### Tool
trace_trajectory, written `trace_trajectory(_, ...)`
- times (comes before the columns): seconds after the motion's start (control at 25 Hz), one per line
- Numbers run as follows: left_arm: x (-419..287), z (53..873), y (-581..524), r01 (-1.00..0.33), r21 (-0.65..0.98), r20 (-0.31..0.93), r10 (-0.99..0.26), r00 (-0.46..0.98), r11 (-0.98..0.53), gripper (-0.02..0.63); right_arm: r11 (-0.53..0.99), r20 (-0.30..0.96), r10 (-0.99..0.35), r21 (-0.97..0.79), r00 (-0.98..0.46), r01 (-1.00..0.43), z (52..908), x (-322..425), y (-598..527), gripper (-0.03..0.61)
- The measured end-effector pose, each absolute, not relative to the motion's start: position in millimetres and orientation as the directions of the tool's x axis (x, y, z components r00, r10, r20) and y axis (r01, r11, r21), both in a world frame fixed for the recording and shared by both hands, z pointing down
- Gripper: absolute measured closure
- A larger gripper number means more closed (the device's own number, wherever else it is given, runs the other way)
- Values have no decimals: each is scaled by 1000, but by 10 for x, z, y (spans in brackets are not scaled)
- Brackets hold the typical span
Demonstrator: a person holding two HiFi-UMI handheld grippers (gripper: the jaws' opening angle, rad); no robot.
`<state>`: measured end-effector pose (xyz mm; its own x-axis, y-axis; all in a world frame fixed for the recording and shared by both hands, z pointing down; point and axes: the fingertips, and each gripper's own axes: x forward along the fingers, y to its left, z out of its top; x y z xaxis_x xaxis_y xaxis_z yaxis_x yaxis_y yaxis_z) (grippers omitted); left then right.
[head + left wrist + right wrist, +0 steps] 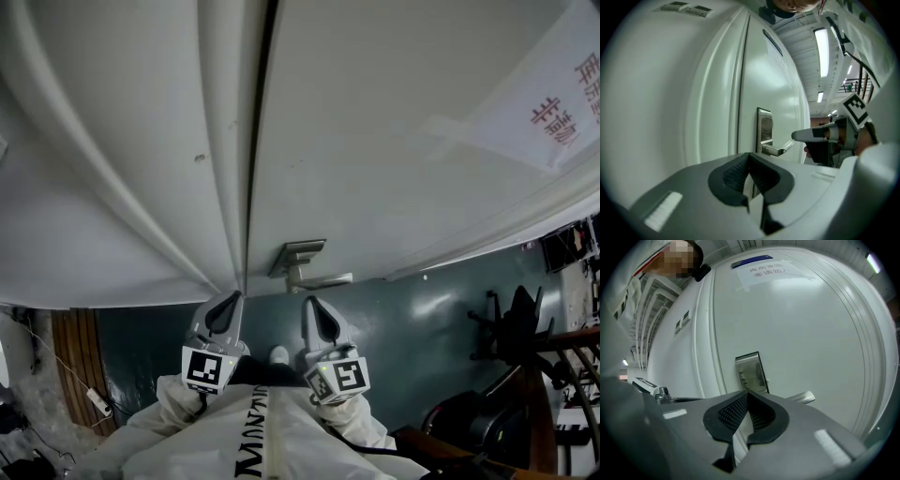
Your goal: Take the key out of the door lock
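Observation:
A brushed-metal lock plate point(298, 253) with a lever handle point(323, 279) sits on the right leaf of a white double door point(394, 141). I cannot make out a key in any view. My left gripper point(228, 302) is below the door seam, left of the plate, with its jaws together and nothing between them. My right gripper point(314, 306) is just below the handle, also shut and empty. From the left gripper point(749, 155) I see the plate point(764, 127) and handle point(776, 150) ahead, with the right gripper point(820, 136) beside them. The right gripper point(747, 393) points at the plate point(750, 370), and the handle point(802, 396) is to its right.
The seam point(253, 141) between the door leaves runs left of the lock. A paper notice point(553, 94) is taped on the door's upper right. Dark floor point(422, 328) lies below, with black equipment point(516, 337) at the right and a wooden panel point(75, 356) at the left.

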<state>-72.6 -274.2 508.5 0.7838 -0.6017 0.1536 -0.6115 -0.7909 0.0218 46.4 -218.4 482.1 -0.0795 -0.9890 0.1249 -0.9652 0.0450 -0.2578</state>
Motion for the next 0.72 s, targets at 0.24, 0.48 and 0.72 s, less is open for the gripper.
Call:
trace_trajectory(0.24, -732, 5048, -2743, -629, 15, 144, -621, 771, -777, 614, 7, 181, -981, -305, -65, -952, 4989, 498, -2140, 577)
trace_trajectory(0.48, -741, 5029, -2712, -652, 4, 152, -644, 749, -758, 614, 7, 228, -967, -420, -113, -908, 5194, 552, -2117, 575)
trace_trajectory(0.72, -745, 5004, -2679, -677, -12, 160, -669, 725, -736, 614, 37, 237, -943, -621, -232, -783, 5457, 535, -2140, 484)
